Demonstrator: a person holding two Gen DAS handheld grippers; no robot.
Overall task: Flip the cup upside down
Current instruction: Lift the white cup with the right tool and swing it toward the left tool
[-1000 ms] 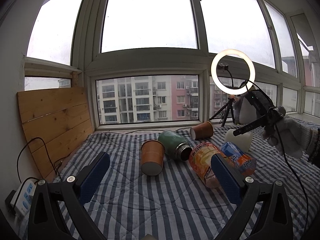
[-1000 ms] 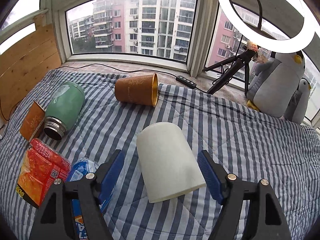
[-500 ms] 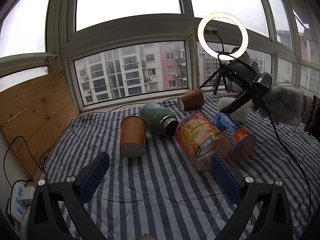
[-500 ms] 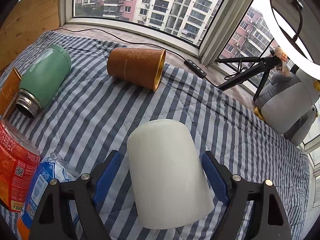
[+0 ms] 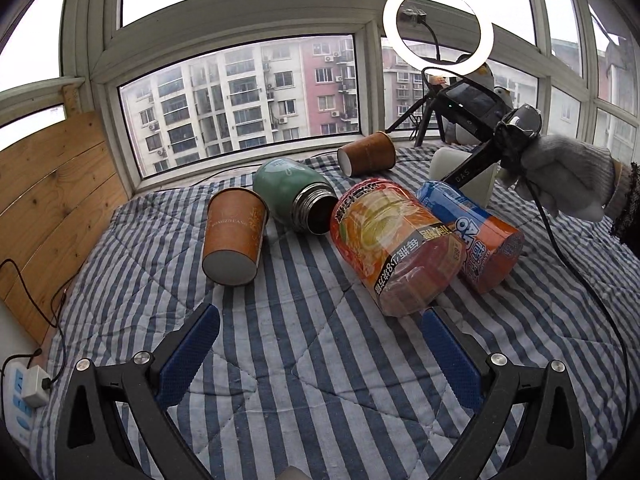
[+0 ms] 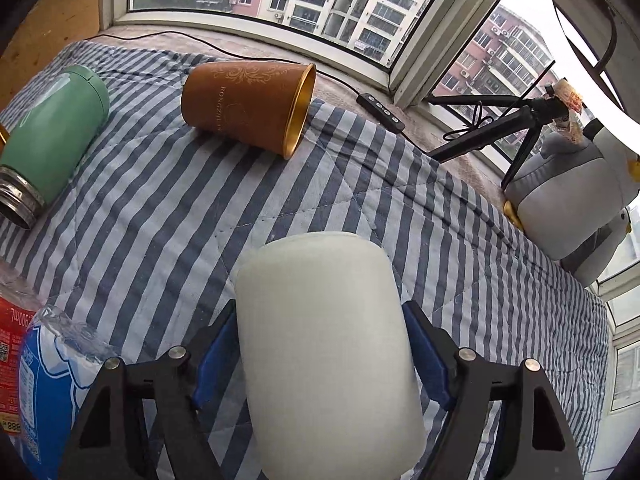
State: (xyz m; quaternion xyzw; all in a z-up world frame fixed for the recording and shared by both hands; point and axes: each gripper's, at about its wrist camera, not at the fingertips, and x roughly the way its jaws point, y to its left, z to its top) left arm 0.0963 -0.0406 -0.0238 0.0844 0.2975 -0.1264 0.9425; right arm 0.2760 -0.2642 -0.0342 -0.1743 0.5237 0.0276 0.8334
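Your right gripper [image 6: 320, 356] has its blue pads [image 6: 424, 352] pressed on both sides of the white cup [image 6: 324, 340], pinching it just above the striped quilt [image 6: 168, 216]. Your left gripper [image 5: 320, 360] hangs spread wide, holding nothing, near the orange bottle [image 5: 396, 248] and a brown paper cup [image 5: 234, 236].

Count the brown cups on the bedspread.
2. One brown cup lies left of the green flask, base toward the left camera. The other lies farther back near the window, gold-lined mouth pointing right. More could sit hidden behind the bottles.
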